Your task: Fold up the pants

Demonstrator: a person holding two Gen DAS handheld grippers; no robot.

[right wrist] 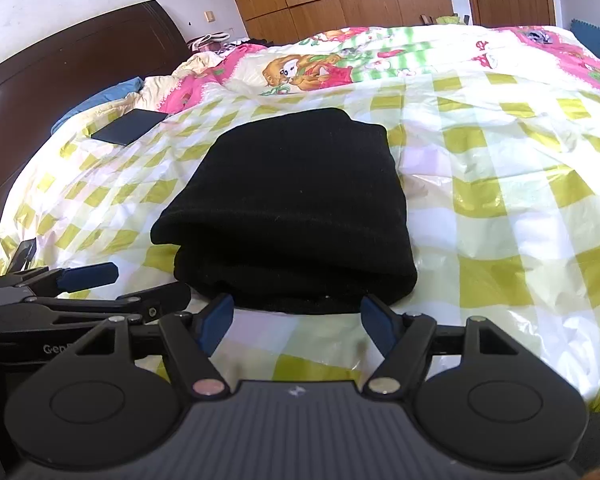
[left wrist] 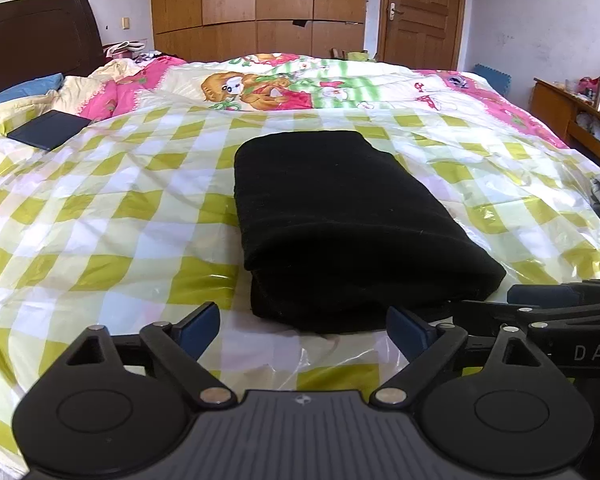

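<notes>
Folded black fabric pants (left wrist: pixel 340 220) lie lengthwise, pointing away from both tools. Left gripper (left wrist: pixel 303 330) and right gripper (right wrist: pixel 296 322) gape wide, empty, just short of the near end.

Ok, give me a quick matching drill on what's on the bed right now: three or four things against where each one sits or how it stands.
Things:
1. pants
2. dark flat case
3. left claw
4. blue pillow

Places or states:
A. by the headboard
B. open, nothing between its fingers
C. folded, middle of the checked sheet
D. far left on the checked sheet

Pairs: 1-C, 2-D, 3-B, 4-A
</notes>
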